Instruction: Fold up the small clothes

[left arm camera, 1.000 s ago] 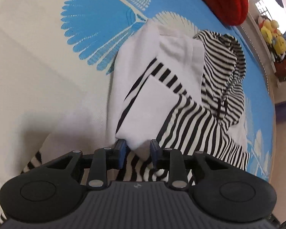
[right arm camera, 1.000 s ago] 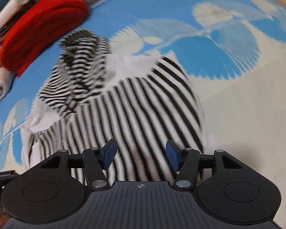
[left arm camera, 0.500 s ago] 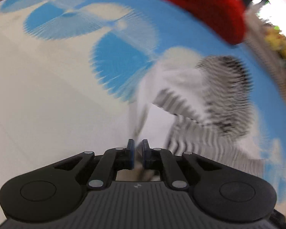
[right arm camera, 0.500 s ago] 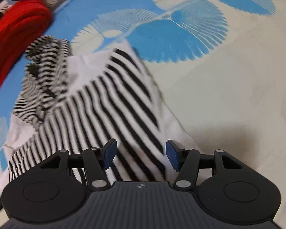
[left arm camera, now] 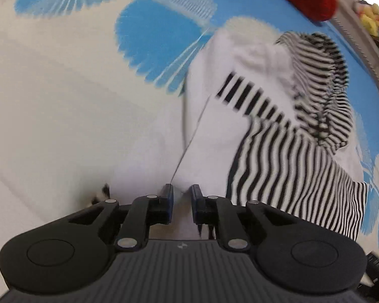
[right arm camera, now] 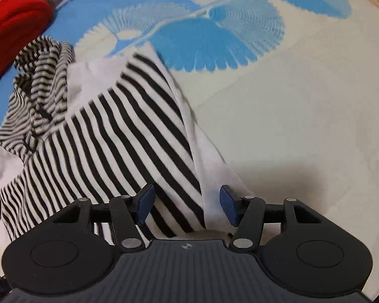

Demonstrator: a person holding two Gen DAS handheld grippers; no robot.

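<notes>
The left gripper (left arm camera: 181, 197) pinches the striped top's (right arm camera: 128, 136) white edge for folding, while the right gripper (right arm camera: 187, 202) hovers spread above it.

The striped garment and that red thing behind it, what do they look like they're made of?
The striped garment looks like soft knit jersey, probably cotton: matte, limp, creasing into loose folds, with a faint rib visible in the stripes. The red thing looks like thicker ribbed knit or fleece, matte and bulky with rounded ridges; blur leaves it open.
</notes>
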